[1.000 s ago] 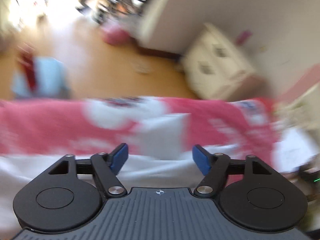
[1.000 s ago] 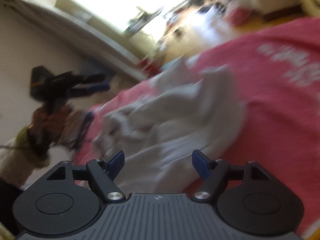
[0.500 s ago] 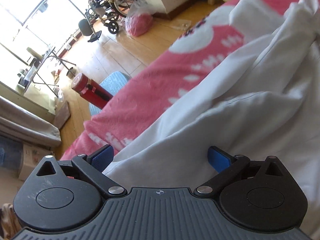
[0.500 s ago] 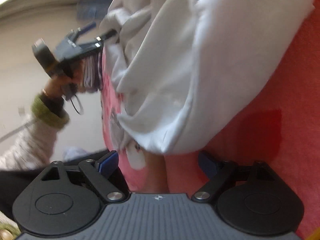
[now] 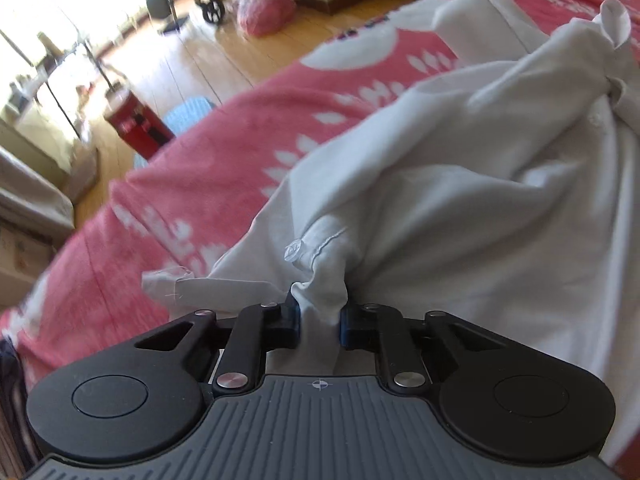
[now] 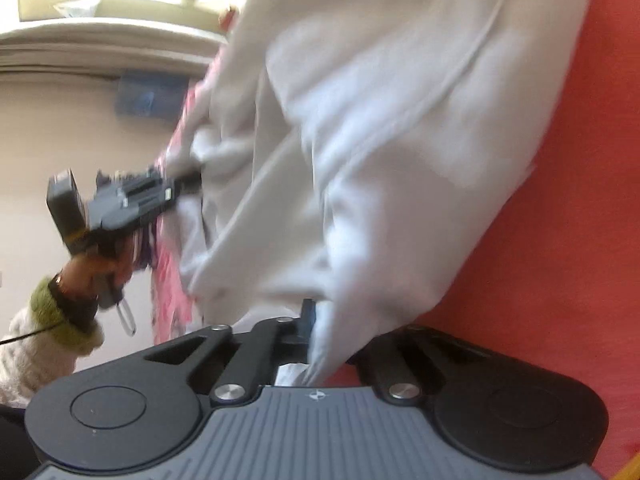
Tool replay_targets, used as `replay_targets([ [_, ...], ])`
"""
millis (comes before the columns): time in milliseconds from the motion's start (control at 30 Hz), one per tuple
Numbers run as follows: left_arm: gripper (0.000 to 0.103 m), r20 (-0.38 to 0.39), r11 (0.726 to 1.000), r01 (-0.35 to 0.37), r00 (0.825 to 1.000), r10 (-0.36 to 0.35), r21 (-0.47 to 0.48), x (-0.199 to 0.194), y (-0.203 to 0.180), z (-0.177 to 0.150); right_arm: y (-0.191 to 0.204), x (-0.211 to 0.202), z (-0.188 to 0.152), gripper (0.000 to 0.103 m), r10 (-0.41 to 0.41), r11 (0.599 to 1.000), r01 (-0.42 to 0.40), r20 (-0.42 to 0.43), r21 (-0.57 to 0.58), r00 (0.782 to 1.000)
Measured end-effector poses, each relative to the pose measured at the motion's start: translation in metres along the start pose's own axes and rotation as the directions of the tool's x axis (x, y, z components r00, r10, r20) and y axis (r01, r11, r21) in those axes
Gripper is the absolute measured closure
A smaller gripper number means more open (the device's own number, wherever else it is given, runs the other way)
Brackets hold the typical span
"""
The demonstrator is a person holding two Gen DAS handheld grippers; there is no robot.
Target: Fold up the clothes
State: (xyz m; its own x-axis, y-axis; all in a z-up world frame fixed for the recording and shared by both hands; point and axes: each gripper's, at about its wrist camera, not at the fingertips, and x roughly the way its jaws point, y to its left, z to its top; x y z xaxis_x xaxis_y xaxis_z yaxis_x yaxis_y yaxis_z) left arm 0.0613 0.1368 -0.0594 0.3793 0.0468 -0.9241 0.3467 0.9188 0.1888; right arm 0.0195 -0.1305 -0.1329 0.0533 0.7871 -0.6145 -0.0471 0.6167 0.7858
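Note:
A white shirt point(image 5: 460, 184) lies crumpled on a red blanket with white patterns point(image 5: 224, 148). My left gripper point(image 5: 319, 320) is shut on a bunched edge of the shirt beside a clear button. In the right wrist view the same white shirt point(image 6: 392, 132) drapes across the red blanket point(image 6: 560, 240). My right gripper point(image 6: 326, 332) is shut on a fold of its cloth; the right finger is hidden under the fabric. The left gripper point(image 6: 188, 184), held by a hand with a green cuff, shows at the shirt's far edge.
Beyond the bed's edge lies a wooden floor point(image 5: 208, 52) with a red cylinder point(image 5: 136, 124), a light blue mat point(image 5: 188, 114), a red bag point(image 5: 266, 12) and a wheeled chair. A pale wall point(image 6: 60, 128) stands behind the hand.
Both grippers were open half a second ago and have since shut on the white shirt. The left one closed on the hem by the button, the right on a lower fold.

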Motion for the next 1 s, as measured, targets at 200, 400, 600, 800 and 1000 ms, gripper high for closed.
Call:
replay_targets([
  [200,0.09,-0.118,0.971,0.216,0.966,-0.228,-0.105,-0.009,-0.013,-0.003,-0.004,-0.07,0.021,0.103,-0.075,0.996,0.085,0.241,-0.029,0.968],
  [400,0.09,-0.227,0.799,0.486,0.784,-0.578,-0.354,0.005,-0.051,0.008,-0.011,-0.104,0.052,0.103,-0.177,0.974,0.216,0.38,-0.064,0.908],
  [600,0.09,-0.274,0.654,0.666,0.595,-0.756,-0.358,0.013,-0.128,0.031,-0.018,-0.116,0.085,0.103,-0.228,0.947,0.303,0.449,-0.102,0.864],
  [800,0.09,-0.282,0.523,0.792,0.448,-0.848,-0.316,0.014,-0.209,0.052,-0.028,-0.116,0.119,0.103,-0.275,0.916,0.378,0.475,-0.136,0.836],
  [1000,0.077,-0.339,0.555,0.816,0.481,-0.808,-0.163,-0.001,-0.256,0.051,-0.034,-0.122,0.123,0.096,-0.287,0.913,0.383,0.441,-0.143,0.85],
])
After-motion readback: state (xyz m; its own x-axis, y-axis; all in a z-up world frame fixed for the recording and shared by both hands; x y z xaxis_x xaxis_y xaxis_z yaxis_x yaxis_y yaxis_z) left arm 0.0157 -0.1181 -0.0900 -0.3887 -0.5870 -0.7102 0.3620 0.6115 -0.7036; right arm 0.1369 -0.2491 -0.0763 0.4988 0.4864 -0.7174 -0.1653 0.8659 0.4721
